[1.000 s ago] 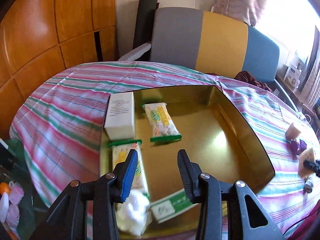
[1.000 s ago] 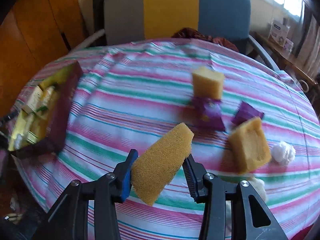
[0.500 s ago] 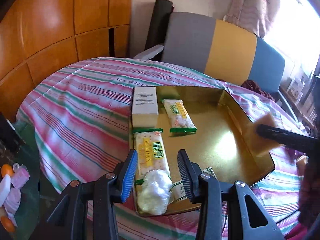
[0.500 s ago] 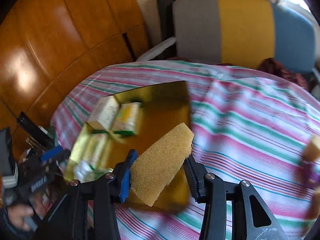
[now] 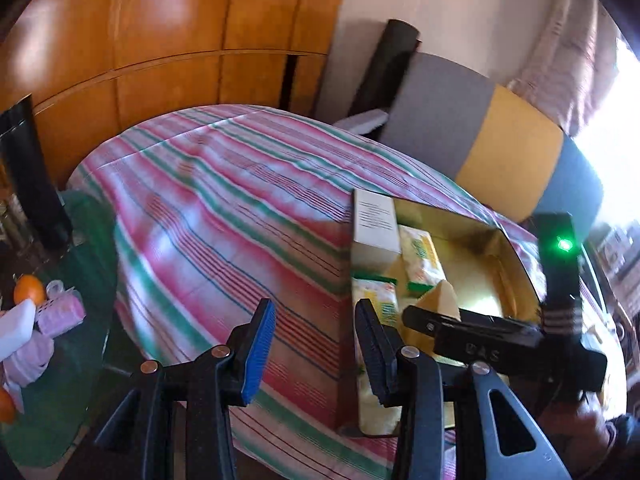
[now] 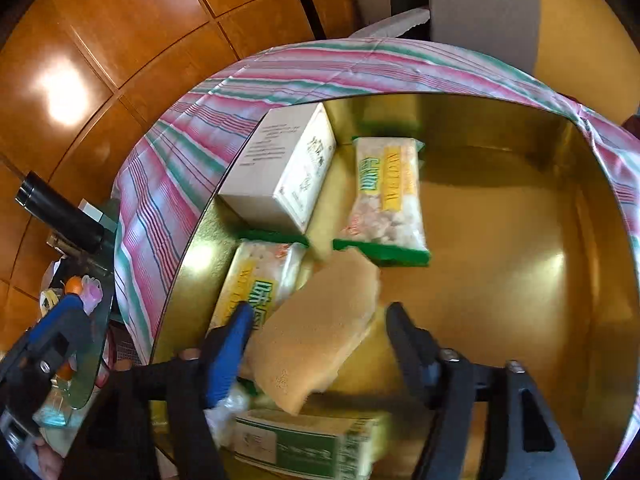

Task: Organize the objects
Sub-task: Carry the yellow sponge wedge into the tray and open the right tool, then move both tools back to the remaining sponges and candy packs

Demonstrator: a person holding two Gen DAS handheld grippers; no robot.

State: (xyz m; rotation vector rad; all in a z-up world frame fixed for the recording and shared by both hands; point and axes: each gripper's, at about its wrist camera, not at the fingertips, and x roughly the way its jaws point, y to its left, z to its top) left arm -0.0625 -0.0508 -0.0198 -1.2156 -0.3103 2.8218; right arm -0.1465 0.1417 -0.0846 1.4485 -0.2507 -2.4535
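Right gripper [image 6: 316, 344], jaws just opening, releases a soft, light sponge [image 6: 320, 320] over the gold tray [image 6: 520, 220]; left gripper [image 5: 316, 344] spread, empty.

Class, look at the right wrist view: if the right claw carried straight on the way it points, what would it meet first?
Most likely the tan wedge-shaped sponge between the right claw's just-opened jaws, then the snack packets lining the gold tray; depth is hard to judge.

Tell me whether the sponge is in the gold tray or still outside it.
In, or dropping in: the sponge is over the tray floor, between the right gripper jaws, which have just been opening.
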